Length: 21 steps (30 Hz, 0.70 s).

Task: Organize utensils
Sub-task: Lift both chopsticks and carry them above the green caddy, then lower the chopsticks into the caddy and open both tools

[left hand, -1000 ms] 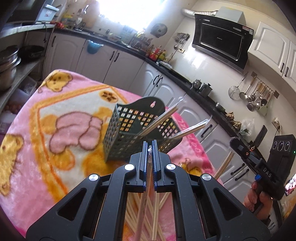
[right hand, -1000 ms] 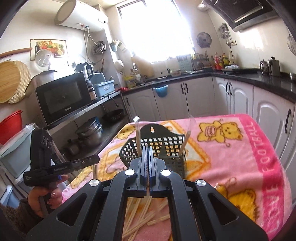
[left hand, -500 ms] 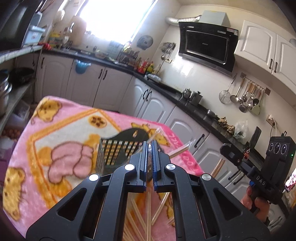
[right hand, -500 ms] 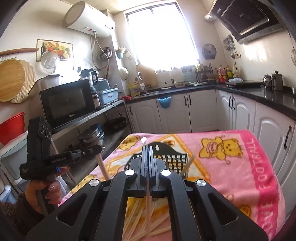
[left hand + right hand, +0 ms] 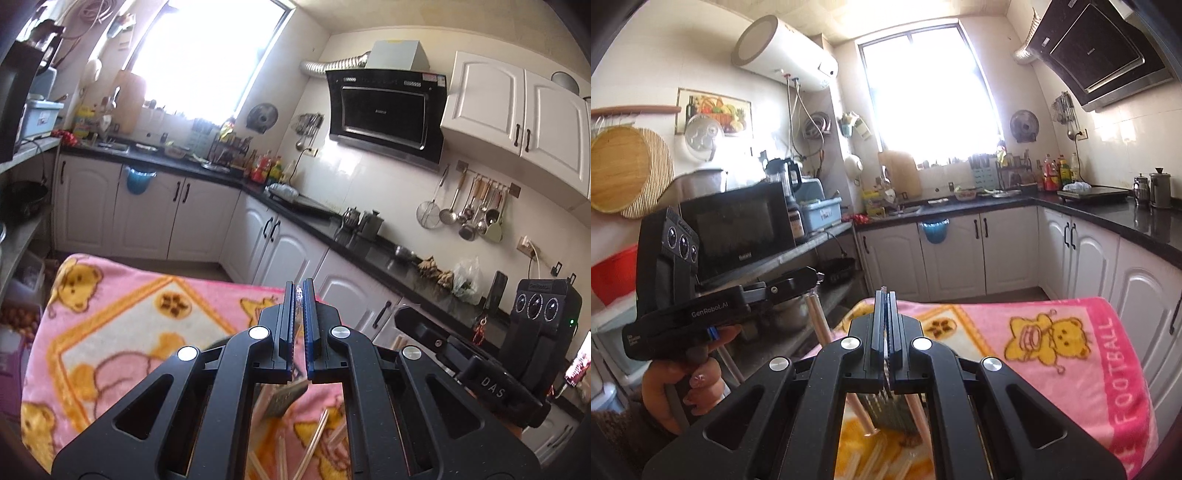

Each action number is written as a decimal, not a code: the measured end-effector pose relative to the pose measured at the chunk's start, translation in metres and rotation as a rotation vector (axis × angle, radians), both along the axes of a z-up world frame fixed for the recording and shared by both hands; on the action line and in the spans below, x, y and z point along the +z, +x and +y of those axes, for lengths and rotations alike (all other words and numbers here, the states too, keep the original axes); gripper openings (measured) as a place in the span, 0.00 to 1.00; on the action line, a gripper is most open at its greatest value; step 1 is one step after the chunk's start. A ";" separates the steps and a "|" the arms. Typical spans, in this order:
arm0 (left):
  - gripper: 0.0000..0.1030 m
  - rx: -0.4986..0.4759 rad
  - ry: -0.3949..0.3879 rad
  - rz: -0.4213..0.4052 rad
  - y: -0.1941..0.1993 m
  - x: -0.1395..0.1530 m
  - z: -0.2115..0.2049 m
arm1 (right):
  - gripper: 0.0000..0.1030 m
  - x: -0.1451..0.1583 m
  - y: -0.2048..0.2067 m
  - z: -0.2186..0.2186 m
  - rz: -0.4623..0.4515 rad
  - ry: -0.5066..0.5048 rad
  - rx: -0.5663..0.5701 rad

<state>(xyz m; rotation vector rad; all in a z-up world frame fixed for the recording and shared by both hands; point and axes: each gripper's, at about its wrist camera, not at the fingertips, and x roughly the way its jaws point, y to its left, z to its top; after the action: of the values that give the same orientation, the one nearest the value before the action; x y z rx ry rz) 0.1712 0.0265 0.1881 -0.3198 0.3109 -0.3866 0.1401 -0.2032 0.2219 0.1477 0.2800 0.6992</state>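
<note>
My left gripper [image 5: 299,286] is shut on a plastic-wrapped chopstick pair [image 5: 298,293] whose tip pokes out above the pads. The right wrist view shows that pair [image 5: 822,325] hanging down from the left gripper [image 5: 814,277], well above the blanket. My right gripper [image 5: 885,295] is shut on another wrapped chopstick pair [image 5: 885,291]. The dark mesh utensil basket [image 5: 890,410] stands below and ahead, mostly hidden by the gripper bodies; a corner of the basket [image 5: 288,397] shows under the left one. Several loose chopsticks [image 5: 314,439] lie on the pink blanket [image 5: 122,325].
The pink bear blanket [image 5: 1052,343] covers the table, and its far edge drops off toward white cabinets [image 5: 960,254]. A shelf with a microwave [image 5: 738,225] and pots stands at the left. A hand [image 5: 683,380] holds the left gripper's handle.
Both grippers have risen with their chopsticks still clamped. The basket and blanket have sunk low in both views, and more of the kitchen walls shows.
</note>
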 end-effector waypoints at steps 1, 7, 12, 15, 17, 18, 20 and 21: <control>0.02 0.005 0.002 -0.010 0.001 0.003 0.000 | 0.01 0.004 0.002 0.002 -0.008 0.004 0.002; 0.02 0.023 0.003 -0.030 0.019 0.019 0.006 | 0.01 0.027 0.018 0.016 -0.045 0.007 0.013; 0.02 0.044 0.006 -0.036 0.031 0.025 0.012 | 0.01 0.041 0.032 0.028 -0.074 -0.015 0.002; 0.02 0.050 0.016 -0.031 0.041 0.027 0.011 | 0.01 0.046 0.042 0.033 -0.084 -0.021 -0.014; 0.02 0.056 0.030 -0.029 0.046 0.027 0.009 | 0.01 0.047 0.050 0.036 -0.089 -0.029 -0.029; 0.02 0.058 0.034 -0.027 0.049 0.026 0.008 | 0.01 0.047 0.053 0.037 -0.089 -0.031 -0.034; 0.02 0.064 0.042 -0.022 0.055 0.023 0.007 | 0.01 0.047 0.061 0.040 -0.090 -0.040 -0.045; 0.02 0.065 0.044 -0.020 0.057 0.021 0.007 | 0.01 0.046 0.065 0.041 -0.091 -0.040 -0.049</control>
<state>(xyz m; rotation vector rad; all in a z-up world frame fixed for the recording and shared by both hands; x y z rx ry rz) 0.2277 0.0340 0.2086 -0.2825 0.2878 -0.3182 0.2054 -0.1620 0.2677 0.0840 0.2022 0.6499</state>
